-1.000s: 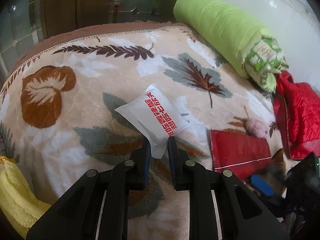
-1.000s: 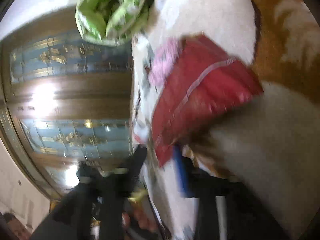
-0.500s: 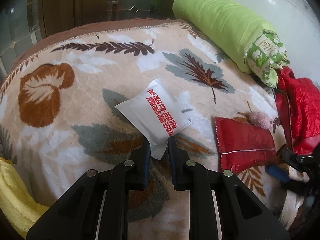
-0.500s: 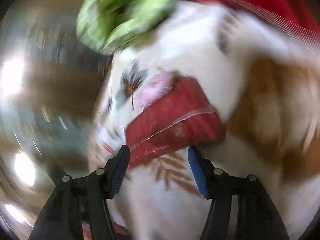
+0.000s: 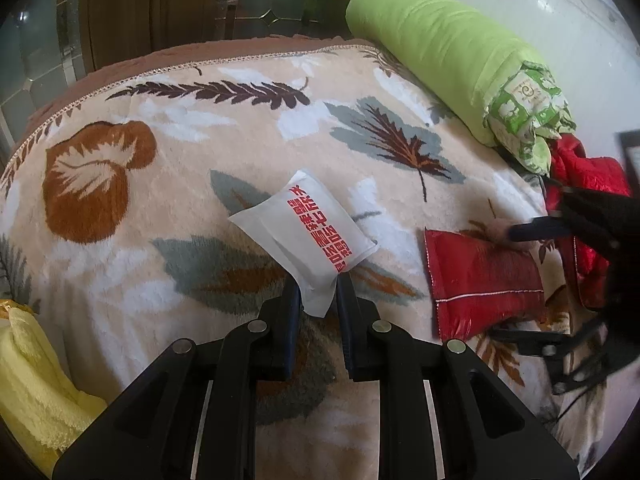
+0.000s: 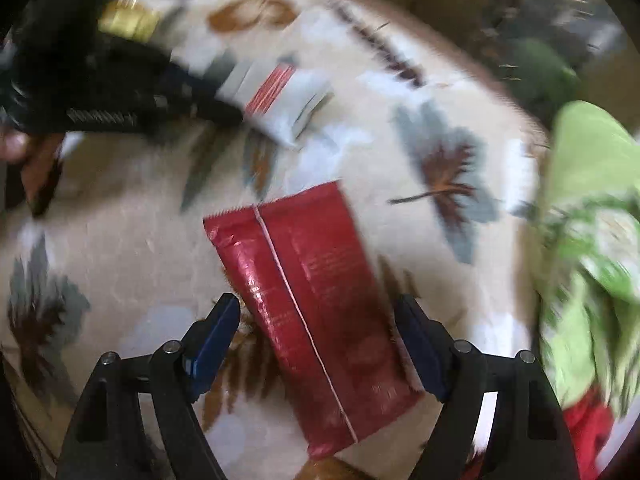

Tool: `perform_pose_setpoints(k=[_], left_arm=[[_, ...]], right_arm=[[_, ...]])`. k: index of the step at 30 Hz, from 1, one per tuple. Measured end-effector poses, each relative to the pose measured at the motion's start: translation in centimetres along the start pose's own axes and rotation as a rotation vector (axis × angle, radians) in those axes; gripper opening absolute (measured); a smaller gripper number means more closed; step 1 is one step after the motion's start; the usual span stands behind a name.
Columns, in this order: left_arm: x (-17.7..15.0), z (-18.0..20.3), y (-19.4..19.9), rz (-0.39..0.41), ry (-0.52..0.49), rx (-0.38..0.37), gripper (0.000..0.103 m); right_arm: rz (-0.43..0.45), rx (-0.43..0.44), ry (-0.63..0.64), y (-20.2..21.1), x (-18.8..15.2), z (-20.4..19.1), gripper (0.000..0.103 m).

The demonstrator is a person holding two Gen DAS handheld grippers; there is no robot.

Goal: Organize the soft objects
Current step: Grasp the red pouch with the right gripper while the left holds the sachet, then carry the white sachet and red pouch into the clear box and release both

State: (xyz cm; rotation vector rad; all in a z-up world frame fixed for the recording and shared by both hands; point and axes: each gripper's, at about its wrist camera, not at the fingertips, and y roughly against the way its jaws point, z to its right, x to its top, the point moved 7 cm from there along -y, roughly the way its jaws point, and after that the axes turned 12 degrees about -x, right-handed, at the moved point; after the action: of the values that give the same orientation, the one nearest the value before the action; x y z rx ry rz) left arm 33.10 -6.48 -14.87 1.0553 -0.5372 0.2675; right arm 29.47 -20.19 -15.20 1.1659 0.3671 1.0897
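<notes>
A white packet with red lettering [image 5: 308, 236] lies on the leaf-patterned blanket [image 5: 160, 240]. My left gripper [image 5: 316, 292] is shut on its near corner. In the blurred right wrist view the same white packet [image 6: 280, 100] and left gripper [image 6: 224, 100] appear at the upper left. A red foil packet [image 6: 304, 280] lies flat on the blanket. My right gripper [image 6: 316, 308] straddles it, jaws opening wide, and its blue pads do not press on it. From the left wrist view the red packet [image 5: 484, 280] sits at the right, between the right gripper's [image 5: 508, 284] fingers.
A long green bolster [image 5: 440, 48] lies along the far right edge of the bed, with a red quilted jacket [image 5: 588, 176] below its end. A yellow towel [image 5: 28, 380] sits at the near left. A wooden glass-paned cabinet [image 5: 160, 12] stands behind the bed.
The right gripper has swung round over the red packet and its jaws have spread from nearly shut to wide. The left gripper has kept still on the white packet.
</notes>
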Motion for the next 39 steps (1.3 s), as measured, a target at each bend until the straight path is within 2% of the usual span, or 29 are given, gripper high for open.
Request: perform_pose_setpoints(k=[2,5,9,11,14,16,19,23,27,31,39], left_arm=[[-0.1,-0.3,0.0,-0.005,0.005,-0.004,0.017],[-0.2,-0.4,-0.2,-0.016,0.004,-0.005,0.017],[-0.3,-0.4,-0.2,-0.015,0.007,-0.007,0.017],[-0.3,-0.3,-0.3,-0.016,0.007,-0.005,0.017],[-0.5,-0.2,-0.2,-0.012,0.015,-0.010,0.017],[-0.5,0.0,0.0,-0.012,0.016,-0.015,0.017],[-0.6,0.6,0.3,-0.008,0.019,-0.049,0.017],[-0.7,1.2,1.1,0.001,0.043,-0.100,0.017],[-0.7,1.4,2.6,0.024,0.038,-0.106,0.017],[-1.2,1.4,3.8,0.026,0.046,-0.118,0.016],[-2.2,1.5,4.5,0.020,0.076,-0.133,0.014]], right_arm=[[-0.019,0.017,0.038,-1.1,0.6,-0.1,0.080],[-0.065,0.093,0.020,-2.7,0.9,0.1,0.080],[-0.078,0.146,-0.087,-3.6,0.2,0.5,0.076],[-0.072,0.141,-0.140,-3.2,-0.1,0.6,0.063],[-0.063,0.100,-0.239,-2.1,-0.9,0.4,0.047],[-0.052,0.076,-0.267,-1.2,-1.3,-0.2,0.044],[-0.036,0.093,-0.333,0.2,-2.1,-1.7,0.043],[0.019,0.150,-0.497,2.9,-2.8,-3.3,0.043],[0.108,0.229,-0.670,6.4,-4.1,-3.3,0.043],[0.147,0.289,-0.798,7.4,-4.7,-3.8,0.043],[0.186,0.348,-0.882,9.2,-5.2,-5.3,0.043]])
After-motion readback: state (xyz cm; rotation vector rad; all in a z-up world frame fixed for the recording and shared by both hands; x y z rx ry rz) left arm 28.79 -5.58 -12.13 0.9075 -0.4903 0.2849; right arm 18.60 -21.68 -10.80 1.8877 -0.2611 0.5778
